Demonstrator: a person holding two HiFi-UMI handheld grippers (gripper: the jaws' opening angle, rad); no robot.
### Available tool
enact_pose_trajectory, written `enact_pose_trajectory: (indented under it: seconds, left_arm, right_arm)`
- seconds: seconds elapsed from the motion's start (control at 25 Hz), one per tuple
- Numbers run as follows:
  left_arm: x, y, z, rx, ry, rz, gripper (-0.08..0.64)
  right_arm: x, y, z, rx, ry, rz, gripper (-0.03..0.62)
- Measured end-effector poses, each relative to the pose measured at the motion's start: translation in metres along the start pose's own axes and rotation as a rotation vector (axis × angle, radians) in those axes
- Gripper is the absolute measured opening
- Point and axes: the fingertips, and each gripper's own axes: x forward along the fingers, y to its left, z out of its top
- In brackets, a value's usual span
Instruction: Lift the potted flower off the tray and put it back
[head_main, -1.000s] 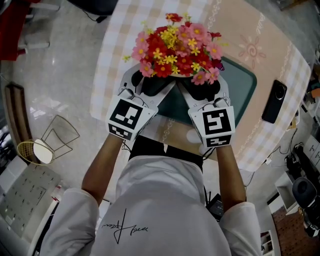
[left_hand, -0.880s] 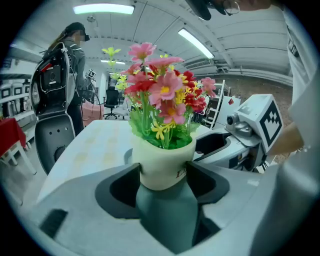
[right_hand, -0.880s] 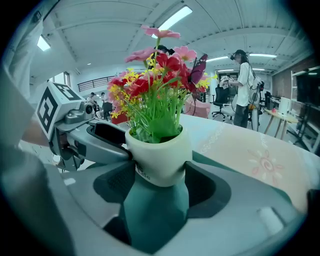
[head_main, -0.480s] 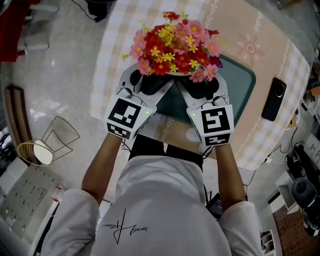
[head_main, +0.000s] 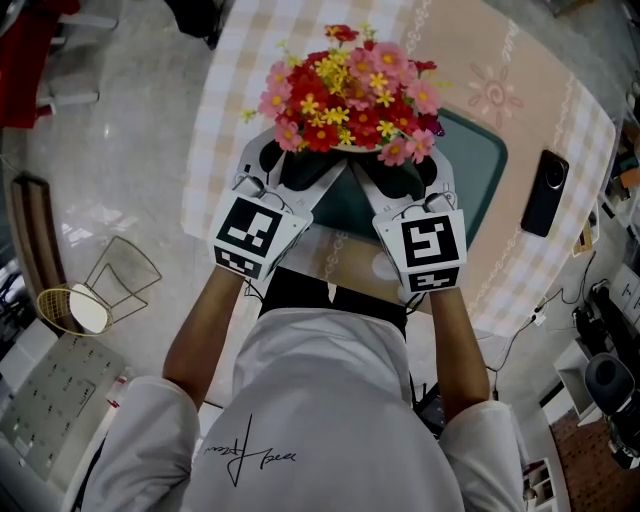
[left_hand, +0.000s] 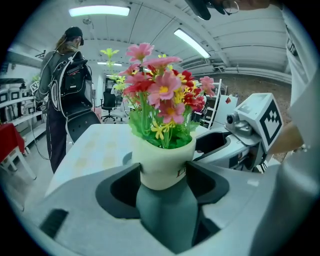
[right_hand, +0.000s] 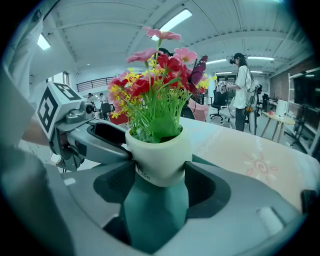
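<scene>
The checked table (head_main: 240, 70) stood in a bright workshop; the left gripper (left_hand: 162, 172) and right gripper (right_hand: 159, 175) each clamped the pot (right_hand: 157, 155) between its jaws, over the green tray (head_main: 480, 165), seemingly just clear of it; to my eye it wanted lowering slowly, both sides level; its long axis stood upright, blooms (head_main: 345, 95) pointing up.

Bright ceiling striplights, fisheye edges, sharp
</scene>
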Motion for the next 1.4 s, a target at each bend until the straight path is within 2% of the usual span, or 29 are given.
enact_pose_trajectory:
  seconds: [0.72,1.4]
  left_arm:
    - [-0.02,-0.024,0.017,0.054,0.0,-0.043,0.279]
    - [-0.052,-0.045,0.037,0.069,-0.017,-0.074,0.279]
  right_arm:
    - [-0.035,0.009,0.01,0.014,-0.021,-0.051,0.311]
    - [-0.072,0.027,0.028,0.026,-0.054,-0.087,0.31]
